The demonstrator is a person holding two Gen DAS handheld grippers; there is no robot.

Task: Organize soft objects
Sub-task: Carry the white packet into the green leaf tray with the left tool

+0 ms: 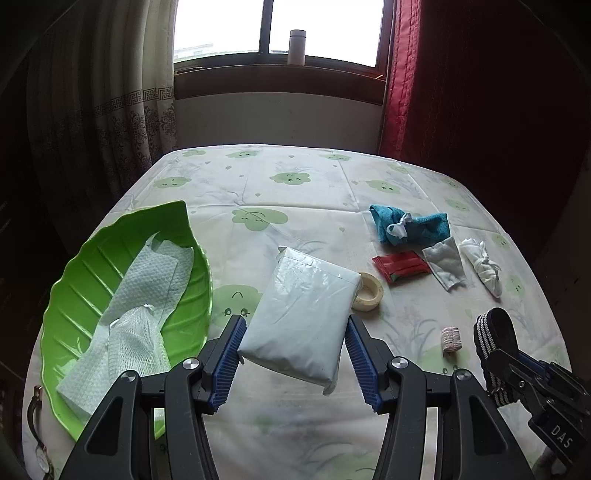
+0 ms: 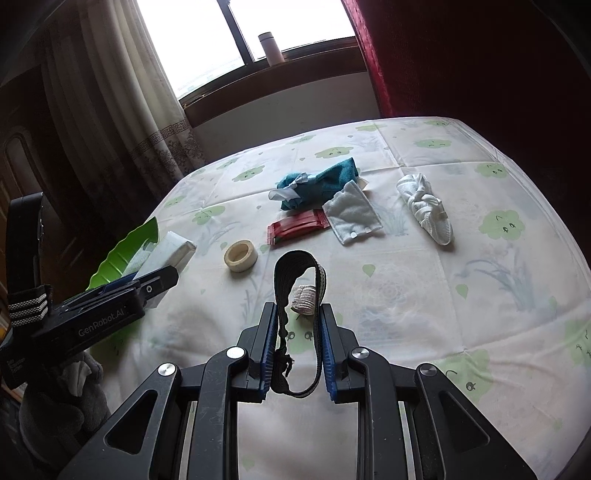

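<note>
A home room: curtains (image 1: 110,122) frame a window (image 1: 280,29) beyond a table in cartoon-print cloth (image 1: 295,192).

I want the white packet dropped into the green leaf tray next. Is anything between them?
Nothing visible blocks it. The left gripper holds the white packet just right of the green leaf tray; only paper towels already lie inside.

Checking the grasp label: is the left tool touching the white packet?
Touching. In the left wrist view both blue pads of the left tool press the sides of the white packet, no gap showing.
</note>
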